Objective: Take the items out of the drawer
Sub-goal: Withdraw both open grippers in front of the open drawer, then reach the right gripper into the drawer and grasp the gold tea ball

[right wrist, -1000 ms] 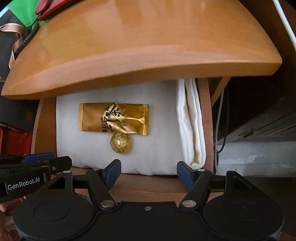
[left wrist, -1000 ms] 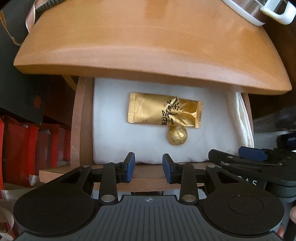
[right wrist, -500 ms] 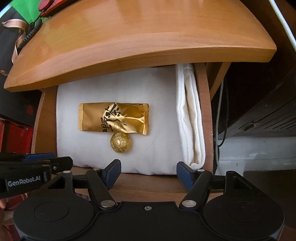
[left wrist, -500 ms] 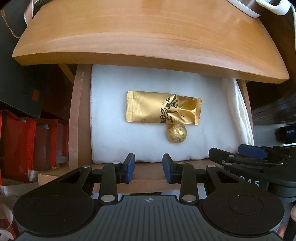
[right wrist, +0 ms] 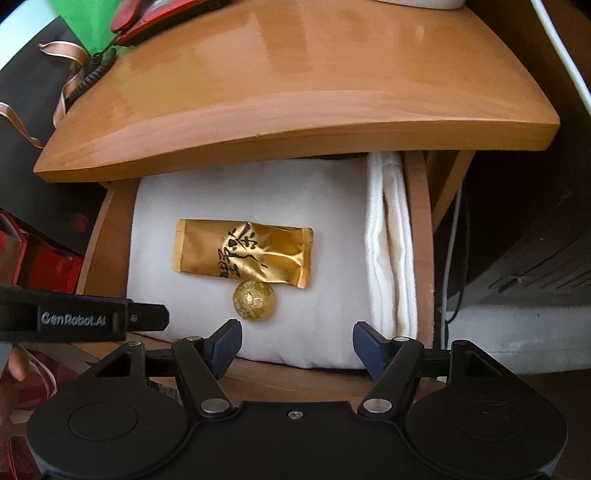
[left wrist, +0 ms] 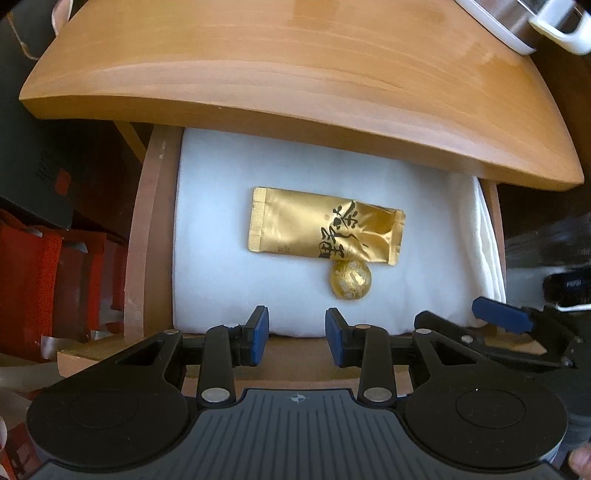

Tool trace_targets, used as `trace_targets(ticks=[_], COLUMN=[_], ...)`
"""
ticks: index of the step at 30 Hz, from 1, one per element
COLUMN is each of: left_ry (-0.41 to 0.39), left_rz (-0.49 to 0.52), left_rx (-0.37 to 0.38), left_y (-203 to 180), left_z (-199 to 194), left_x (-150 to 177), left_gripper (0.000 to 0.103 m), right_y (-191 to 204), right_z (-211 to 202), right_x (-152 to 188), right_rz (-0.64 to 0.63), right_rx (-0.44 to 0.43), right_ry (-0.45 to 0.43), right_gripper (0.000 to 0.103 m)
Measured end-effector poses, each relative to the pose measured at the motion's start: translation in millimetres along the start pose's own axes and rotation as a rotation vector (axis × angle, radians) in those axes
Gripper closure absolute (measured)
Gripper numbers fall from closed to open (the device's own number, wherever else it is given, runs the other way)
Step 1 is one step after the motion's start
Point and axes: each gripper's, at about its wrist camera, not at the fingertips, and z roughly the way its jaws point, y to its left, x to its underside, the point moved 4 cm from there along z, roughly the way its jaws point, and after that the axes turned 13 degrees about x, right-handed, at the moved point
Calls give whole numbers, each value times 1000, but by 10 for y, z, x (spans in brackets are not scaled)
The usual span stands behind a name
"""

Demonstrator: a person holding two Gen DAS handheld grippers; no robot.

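The wooden drawer (left wrist: 142, 236) stands pulled out under the tabletop, lined with a white cloth (left wrist: 214, 258). A gold foil sachet (left wrist: 325, 230) with black characters lies on the cloth, and a gold foil ball (left wrist: 349, 280) touches its near edge. Both also show in the right wrist view, the sachet (right wrist: 243, 253) and the ball (right wrist: 253, 301). My left gripper (left wrist: 296, 336) is open and empty over the drawer's front edge. My right gripper (right wrist: 297, 347) is open wider, empty, just right of the ball.
The wooden tabletop (left wrist: 295, 74) overhangs the back of the drawer. A white-handled metal pot (left wrist: 535, 22) sits on its far right. Red bags (left wrist: 44, 280) stand left of the drawer. A folded cloth edge (right wrist: 391, 243) fills the drawer's right side. A white cable (right wrist: 450, 236) hangs right.
More of the drawer and cloth shows from under the tabletop than a second ago. The sachet and ball sit lower and closer to both grippers. Jaw openings are unchanged.
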Motion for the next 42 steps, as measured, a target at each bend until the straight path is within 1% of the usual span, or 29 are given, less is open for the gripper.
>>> trace_targets(ticks=[6, 10, 18, 21, 23, 27, 30, 32, 36, 37, 40, 42], left_ry=[-8, -30, -102, -134, -160, -188, -202, -216, -240, -247, -254, -254], left_rz=[-39, -61, -82, -98, -109, -146, -163, -178, -220, -222, -224, -222], left_rx=[-3, -6, -45, -73, -92, -89, -100, -105, -88, -90, -79, -72], left_y=[51, 79, 166, 214, 245, 306, 346, 380, 448, 449, 445, 447], left_z=[48, 64, 36, 27, 18, 24, 42, 47, 52, 46, 50, 50], left_x=[-37, -23, -34, -36, -34, -3, 19, 36, 61, 57, 47, 40], left_gripper=[67, 65, 64, 64, 64, 64, 64, 64, 64, 64, 59, 59], right_y=[62, 112, 264, 343, 382, 434, 438, 454, 503, 516, 549, 566], right_z=[34, 63, 172, 236, 274, 370, 461, 494, 567, 581, 627, 668], right_x=[-43, -92, -214, -249, -266, -299, -324, -335, -337, -341, -359, -367], right_rz=[-51, -103, -252, -317, -336, -329, -273, -262, -252, -253, -242, -229], right_rx=[-12, -10, -9, 7, 10, -1, -36, -32, -34, -27, -13, -5], right_ry=[-10, -14, -20, -4, 9, 64, 123, 133, 162, 163, 177, 199], right_gripper=[39, 39, 39, 39, 39, 40, 41, 41, 41, 41, 41, 41])
